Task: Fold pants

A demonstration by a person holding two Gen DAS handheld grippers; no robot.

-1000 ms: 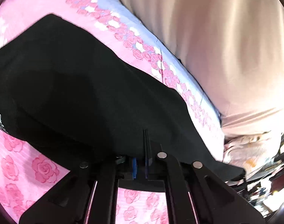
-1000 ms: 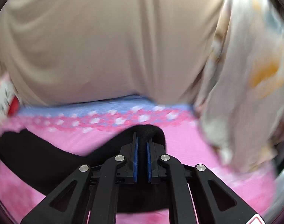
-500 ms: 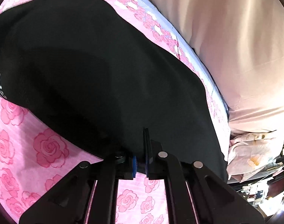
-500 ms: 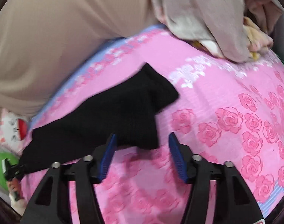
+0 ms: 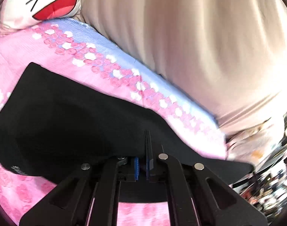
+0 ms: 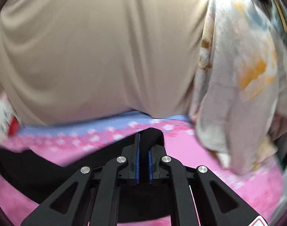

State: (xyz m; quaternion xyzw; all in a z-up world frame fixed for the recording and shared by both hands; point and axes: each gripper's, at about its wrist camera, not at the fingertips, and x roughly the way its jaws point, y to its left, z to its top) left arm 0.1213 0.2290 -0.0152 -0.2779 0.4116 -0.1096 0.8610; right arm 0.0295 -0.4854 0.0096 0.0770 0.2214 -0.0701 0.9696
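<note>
Black pants (image 5: 71,124) — matte, smooth knit, lying across a pink bedsheet (image 5: 15,56) printed with roses and edged by a pale blue band with small white and pink flowers. Long dark shape, flat at the far end, gathered and lifted near both tools. Small white print near one lower edge, blurred, unreadable.

Left gripper (image 5: 142,166): black plastic linkage arms, silver rivets, blue ribbed pads. Jaws drawn together, a thin fold of the pants pinched between them; cloth drapes over and ahead of the fingers, trailing off to the left and right.

Right gripper (image 6: 142,166): same build. Jaws closing, blue pads pressing on a thick rounded bunch of black cloth that bulges up just above the tips; rest of the pants (image 6: 39,169) runs off to the left across the sheet.

Left view only — white cushion (image 5: 43,1) with a cartoon face and red open mouth at the far corner; cluttered shelving at the right edge, too blurred to read.

Right view only — pale fleecy blanket (image 6: 237,75) with orange and blue blotches, hanging at right.

Both views — beige ribbed curtain-like fabric (image 6: 96,47) filling the background behind the bed.
</note>
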